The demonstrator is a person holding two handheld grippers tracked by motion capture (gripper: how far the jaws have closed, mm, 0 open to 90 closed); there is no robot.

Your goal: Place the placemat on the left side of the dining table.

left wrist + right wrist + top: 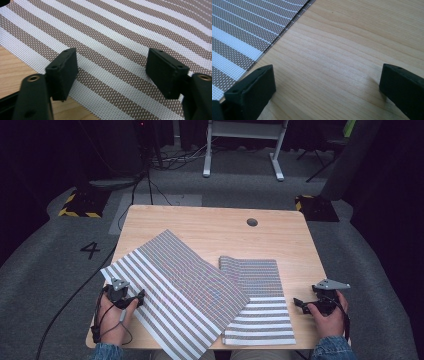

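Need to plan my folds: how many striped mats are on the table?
2. One mat lies diagonally at the left, overlapping the other mat at the right. Any mat hidden underneath can't be ruled out.

The big striped mat (175, 285) lies over the left part of the smaller striped mat (260, 305), so that part is hidden. The near corner of the big mat hangs past the table (210, 227) edge and is cut off by the bottom of the high view. In the left gripper view the mat runs out of the picture at the top and right. The person's sleeves (332, 351) are cut at the bottom edge
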